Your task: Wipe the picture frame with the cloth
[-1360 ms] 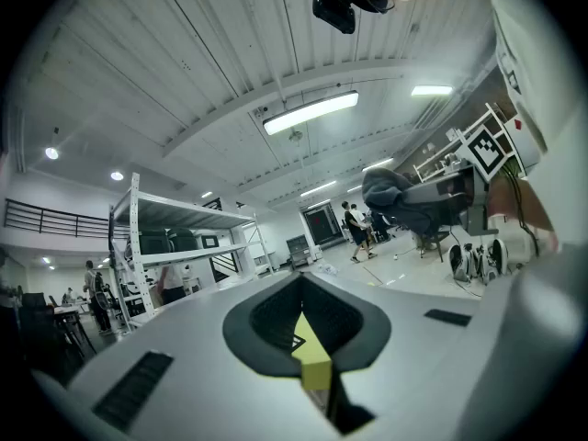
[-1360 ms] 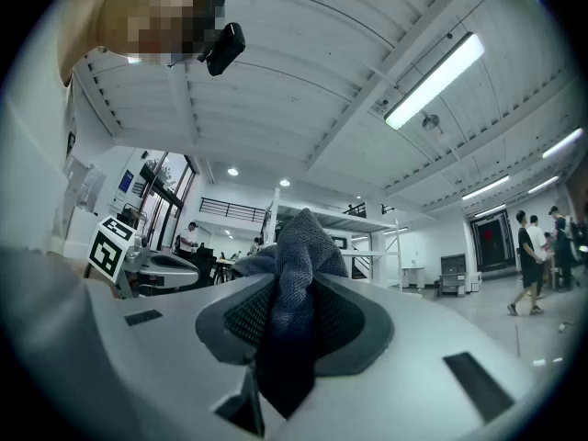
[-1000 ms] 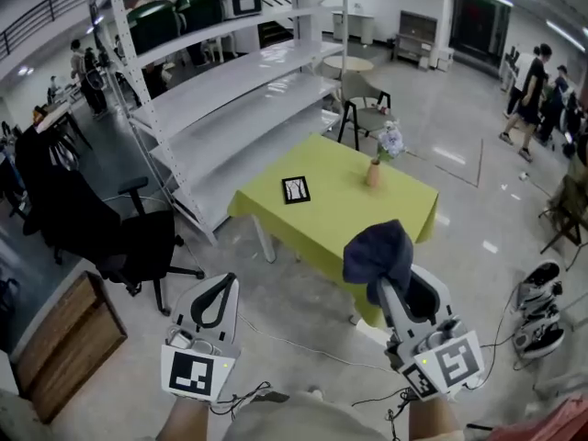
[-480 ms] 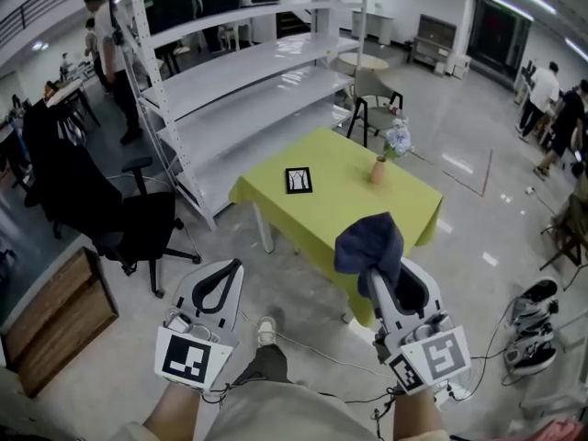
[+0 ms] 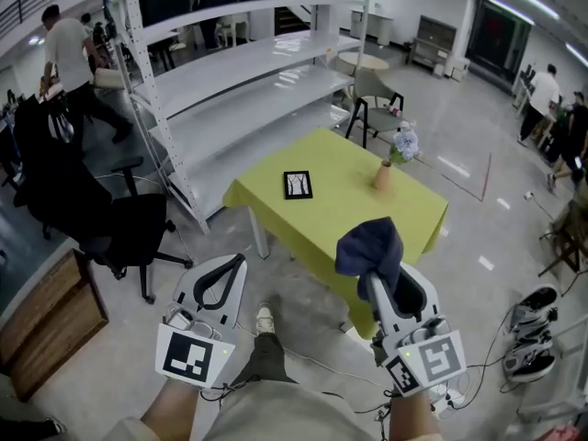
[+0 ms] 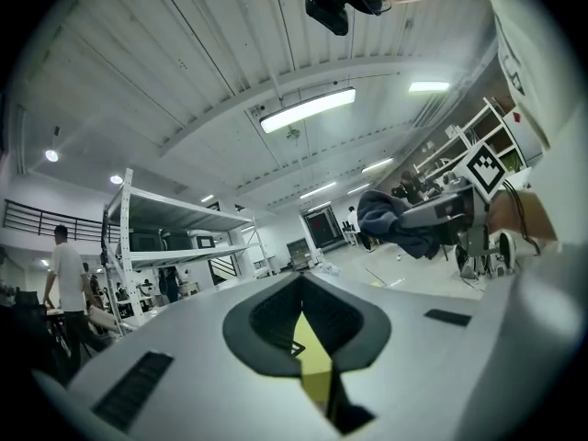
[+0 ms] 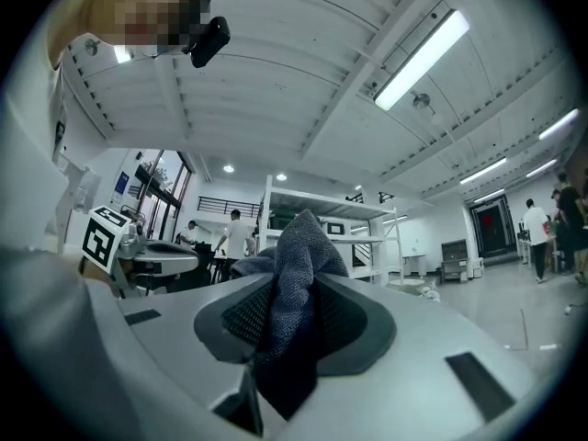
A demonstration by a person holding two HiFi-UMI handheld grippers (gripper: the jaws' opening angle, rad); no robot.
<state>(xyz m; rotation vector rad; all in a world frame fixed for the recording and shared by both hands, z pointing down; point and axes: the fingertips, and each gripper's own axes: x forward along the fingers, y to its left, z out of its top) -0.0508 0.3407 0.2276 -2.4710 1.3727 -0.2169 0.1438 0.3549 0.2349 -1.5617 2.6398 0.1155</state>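
Observation:
A small black picture frame (image 5: 297, 186) lies flat on the yellow-green table (image 5: 340, 219), some way ahead of both grippers. My right gripper (image 5: 374, 276) is shut on a dark blue cloth (image 5: 371, 246) that bunches up over its tips. In the right gripper view the cloth (image 7: 296, 274) stands pinched between the jaws of the right gripper (image 7: 294, 315). My left gripper (image 5: 236, 263) hangs at the lower left, shut and empty. In the left gripper view the left gripper (image 6: 303, 288) has its tips touching, with a strip of the table (image 6: 314, 361) showing through.
A small vase with flowers (image 5: 386, 168) stands on the table's right side. Tall white shelving (image 5: 230, 72) runs along the left, a black office chair (image 5: 110, 228) and a wooden crate (image 5: 41, 324) nearer. Cables and shoes (image 5: 533, 338) lie on the floor at the right. People stand far off.
My shoe has stepped into view on the floor below the grippers. A person by the shelving has walked left. Both grippers keep their hold and place.

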